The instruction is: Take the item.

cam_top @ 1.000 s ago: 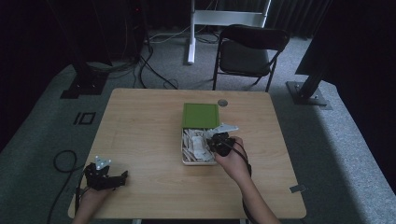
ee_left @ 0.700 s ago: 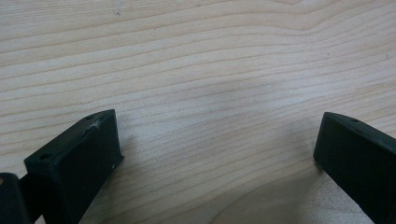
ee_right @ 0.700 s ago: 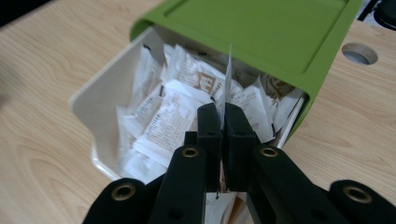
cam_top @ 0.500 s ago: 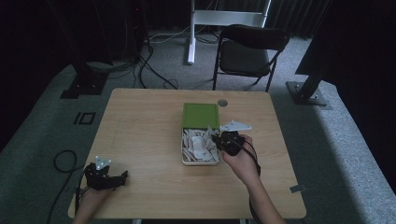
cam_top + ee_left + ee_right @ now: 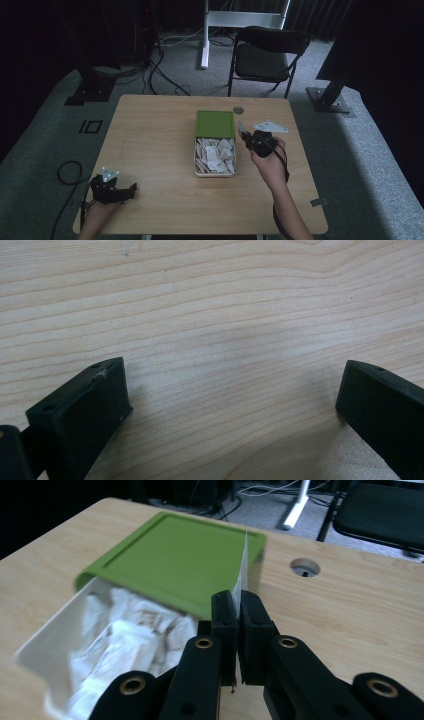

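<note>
On the wooden table (image 5: 160,135), near its middle, sits a white box (image 5: 214,171) full of small white paper packets (image 5: 215,155), with its green lid (image 5: 215,123) slid back toward the far edge so that it covers only the far half of the box. Just to the right of the box, above the tabletop, the right gripper (image 5: 243,136) is clenched on one thin white packet (image 5: 243,570). In the right gripper view that packet stands on edge, pinched flat between the two black jaws, and its upper part rises above the jaw tips in front of the lid's near right corner. The gripper points toward the far side of the table, where a round cable hole (image 5: 305,567) lies in the wood beyond the lid. The person's right hand (image 5: 270,162) holds this gripper from behind, with the forearm coming in from the bottom edge.

Well apart from the box, at the near left corner of the table, the left gripper (image 5: 131,189) rests low over the wood in the person's left hand (image 5: 97,212). In the left gripper view its jaws stand wide apart, released, with bare wood grain between them.
</note>
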`<control>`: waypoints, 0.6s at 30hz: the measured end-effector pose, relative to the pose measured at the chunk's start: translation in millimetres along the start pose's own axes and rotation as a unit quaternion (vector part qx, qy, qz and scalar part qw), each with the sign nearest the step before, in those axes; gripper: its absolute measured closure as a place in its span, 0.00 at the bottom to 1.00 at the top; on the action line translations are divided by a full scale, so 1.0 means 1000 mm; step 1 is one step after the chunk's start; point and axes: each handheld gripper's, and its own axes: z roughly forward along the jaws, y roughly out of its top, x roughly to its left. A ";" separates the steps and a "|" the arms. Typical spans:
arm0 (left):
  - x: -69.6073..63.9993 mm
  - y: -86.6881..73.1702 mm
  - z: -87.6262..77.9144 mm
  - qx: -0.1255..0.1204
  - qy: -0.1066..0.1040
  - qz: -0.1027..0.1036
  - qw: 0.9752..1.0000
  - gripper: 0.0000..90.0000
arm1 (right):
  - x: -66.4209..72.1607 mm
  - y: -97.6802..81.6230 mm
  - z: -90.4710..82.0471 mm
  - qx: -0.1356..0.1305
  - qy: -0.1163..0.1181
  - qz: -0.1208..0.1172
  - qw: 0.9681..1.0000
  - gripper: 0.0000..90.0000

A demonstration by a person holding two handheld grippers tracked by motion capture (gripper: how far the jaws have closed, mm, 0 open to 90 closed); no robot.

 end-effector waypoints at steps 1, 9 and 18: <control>0.000 0.000 0.000 0.000 0.000 0.000 1.000 0.02 | -0.003 0.000 0.003 0.001 -0.004 -0.002 1.000 0.97; 0.000 0.000 0.000 0.000 0.000 -0.001 1.000 0.02 | -0.023 -0.004 0.031 0.006 -0.022 0.024 0.999 0.97; 0.000 0.000 0.000 0.000 0.000 -0.001 1.000 0.02 | -0.043 -0.011 0.068 0.010 -0.051 0.062 0.997 0.97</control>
